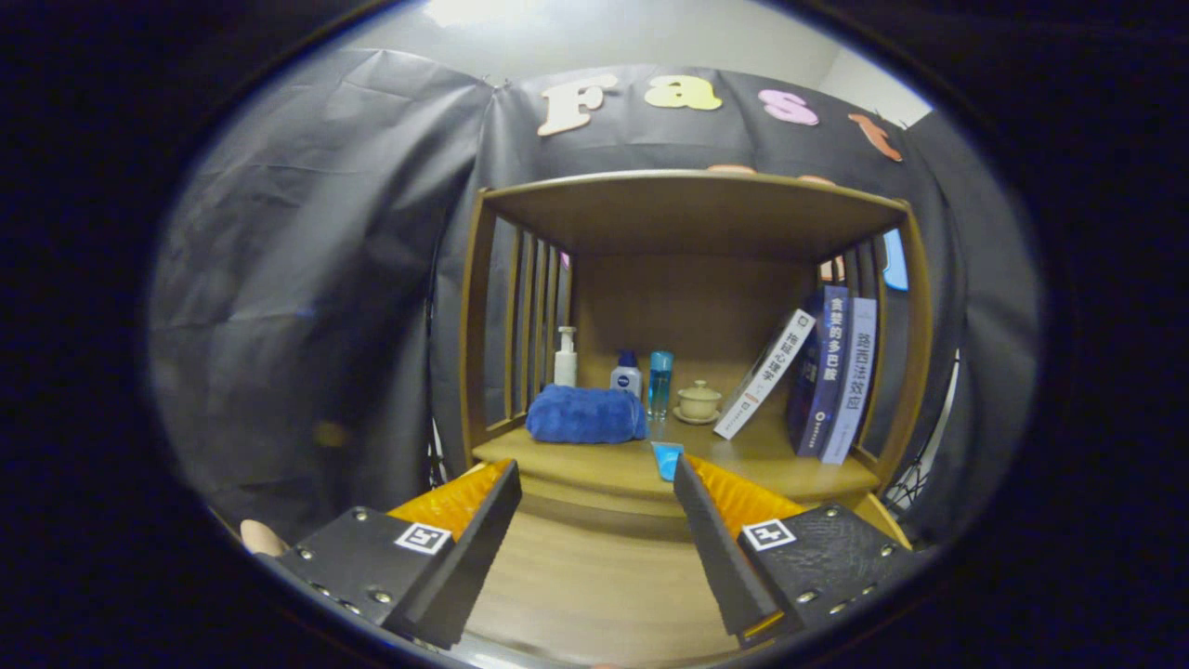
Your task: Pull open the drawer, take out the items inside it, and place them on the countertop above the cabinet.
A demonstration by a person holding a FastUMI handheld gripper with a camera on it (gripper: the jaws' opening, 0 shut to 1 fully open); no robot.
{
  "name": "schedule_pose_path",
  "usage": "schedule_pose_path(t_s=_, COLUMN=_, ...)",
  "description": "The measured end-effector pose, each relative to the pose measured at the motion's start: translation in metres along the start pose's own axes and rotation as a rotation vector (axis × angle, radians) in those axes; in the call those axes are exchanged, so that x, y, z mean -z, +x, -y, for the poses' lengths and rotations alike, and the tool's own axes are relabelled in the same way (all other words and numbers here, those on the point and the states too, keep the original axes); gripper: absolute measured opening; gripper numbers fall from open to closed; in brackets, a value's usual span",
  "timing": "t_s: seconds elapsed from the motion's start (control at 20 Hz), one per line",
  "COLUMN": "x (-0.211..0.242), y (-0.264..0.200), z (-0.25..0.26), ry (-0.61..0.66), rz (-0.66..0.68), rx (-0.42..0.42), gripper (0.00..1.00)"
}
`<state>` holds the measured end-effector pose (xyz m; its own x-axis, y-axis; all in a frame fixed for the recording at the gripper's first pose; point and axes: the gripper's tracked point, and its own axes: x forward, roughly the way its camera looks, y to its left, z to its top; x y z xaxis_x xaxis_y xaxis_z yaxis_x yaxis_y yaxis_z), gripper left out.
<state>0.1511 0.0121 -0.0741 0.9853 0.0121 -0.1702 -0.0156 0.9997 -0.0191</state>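
Hovering wide open, the tongs (594, 478) grip nothing; beyond them on the worktop (743, 460) lies a blue towel (585, 414).

Black cloth wall (307, 279) hangs behind and beside a wooden shelf unit (692, 209) with slatted sides; above it, pale ceiling (650, 37).

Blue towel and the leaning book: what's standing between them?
In the gripper view, between blue towel and leaning book: a blue bottle and lidded cup. The gripper is open.
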Motion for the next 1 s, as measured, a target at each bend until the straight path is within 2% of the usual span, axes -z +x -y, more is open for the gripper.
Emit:
schedule_pose_path(t_s=0.15, x=0.017, y=-0.029, z=0.006, ry=-0.017, rz=0.015, rx=0.034, gripper=0.98)
schedule_pose_path(t_s=0.3, x=0.043, y=-0.046, z=0.011, ry=0.021, rz=-0.004, rx=0.060, gripper=0.98)
schedule_pose_path(t_s=0.6, x=0.086, y=-0.059, z=0.018, ry=0.072, rz=-0.058, rx=0.102, gripper=0.99)
schedule_pose_path(t_s=0.85, x=0.117, y=-0.062, z=0.022, ry=0.061, rz=-0.085, rx=0.130, gripper=0.98)
schedule_pose_path(t_s=1.0, x=0.115, y=-0.066, z=0.021, ry=0.072, rz=-0.057, rx=0.135, gripper=0.98)
